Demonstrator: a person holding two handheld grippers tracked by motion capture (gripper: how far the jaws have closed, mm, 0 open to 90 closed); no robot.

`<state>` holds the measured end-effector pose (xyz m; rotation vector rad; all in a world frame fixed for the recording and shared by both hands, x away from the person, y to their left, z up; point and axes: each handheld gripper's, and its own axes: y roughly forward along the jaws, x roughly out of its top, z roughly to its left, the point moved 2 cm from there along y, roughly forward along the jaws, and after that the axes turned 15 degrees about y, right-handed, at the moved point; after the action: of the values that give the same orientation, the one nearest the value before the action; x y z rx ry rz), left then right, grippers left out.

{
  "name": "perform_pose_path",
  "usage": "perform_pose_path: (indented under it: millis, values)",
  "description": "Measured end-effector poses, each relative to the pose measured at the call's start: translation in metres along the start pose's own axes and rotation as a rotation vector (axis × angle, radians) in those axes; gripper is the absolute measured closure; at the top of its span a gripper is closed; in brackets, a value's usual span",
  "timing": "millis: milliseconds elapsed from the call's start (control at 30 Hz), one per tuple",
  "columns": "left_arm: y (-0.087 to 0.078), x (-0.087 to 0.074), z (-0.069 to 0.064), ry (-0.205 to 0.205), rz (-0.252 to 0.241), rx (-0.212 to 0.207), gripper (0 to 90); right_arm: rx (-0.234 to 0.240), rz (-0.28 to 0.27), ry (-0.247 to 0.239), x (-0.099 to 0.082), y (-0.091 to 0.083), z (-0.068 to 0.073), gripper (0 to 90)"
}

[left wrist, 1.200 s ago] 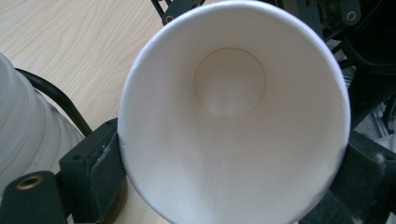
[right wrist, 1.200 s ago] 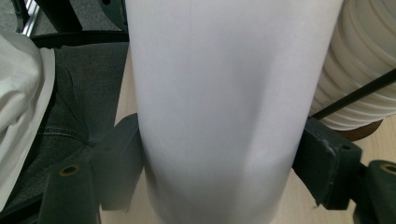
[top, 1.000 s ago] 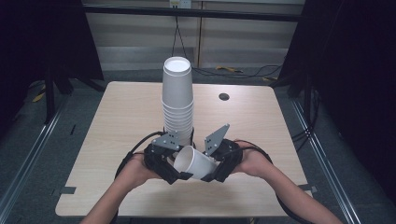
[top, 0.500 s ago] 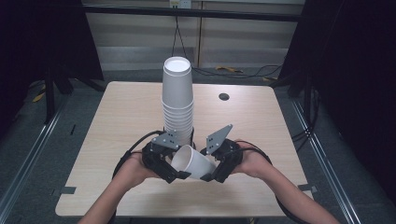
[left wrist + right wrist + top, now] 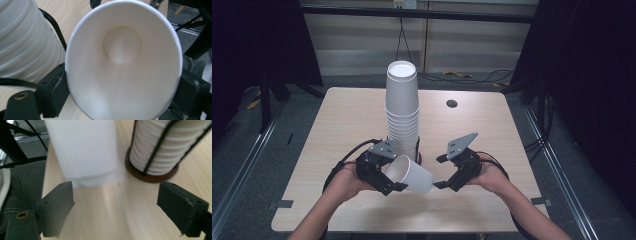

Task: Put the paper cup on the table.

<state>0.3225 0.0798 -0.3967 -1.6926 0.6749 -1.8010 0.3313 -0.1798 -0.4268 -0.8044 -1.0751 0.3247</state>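
A single white paper cup (image 5: 414, 176) lies on its side above the table's front middle, its mouth toward my left hand. My left gripper (image 5: 393, 174) is shut on the cup's rim and its jaws have just been closing. In the left gripper view both pads (image 5: 53, 92) press the sides of the cup (image 5: 122, 62), whose inside faces the camera. My right gripper (image 5: 440, 172) stands open just right of the cup's base; its jaws have just been opening, with nothing between them. In the right gripper view the blurred cup (image 5: 82, 152) is ahead of the open gripper (image 5: 120, 212).
A tall stack of white cups (image 5: 402, 110) stands in a wire holder on a round wooden base (image 5: 150, 176) just behind both grippers. The wooden table (image 5: 352, 115) has a small dark hole (image 5: 451, 103) at the back right. Black cables trail from both grippers.
My right gripper has let go of the cup's base, opened wide and drawn back to the right. The left gripper keeps the cup in nearly the same place.
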Motion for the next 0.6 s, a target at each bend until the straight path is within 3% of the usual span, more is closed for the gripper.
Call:
perform_pose_path:
  millis: [233, 600]
  values:
    - [-0.008, -0.005, 0.0, -0.008, 0.02, 0.004, 13.5, -0.093, -0.012, 0.066, -0.021, 0.001, -0.015, 13.6]
    - [-0.02, -0.016, 0.0, -0.027, 0.073, 0.011, 13.4, -0.157, -0.035, 0.168, -0.047, 0.009, -0.032, 13.4]
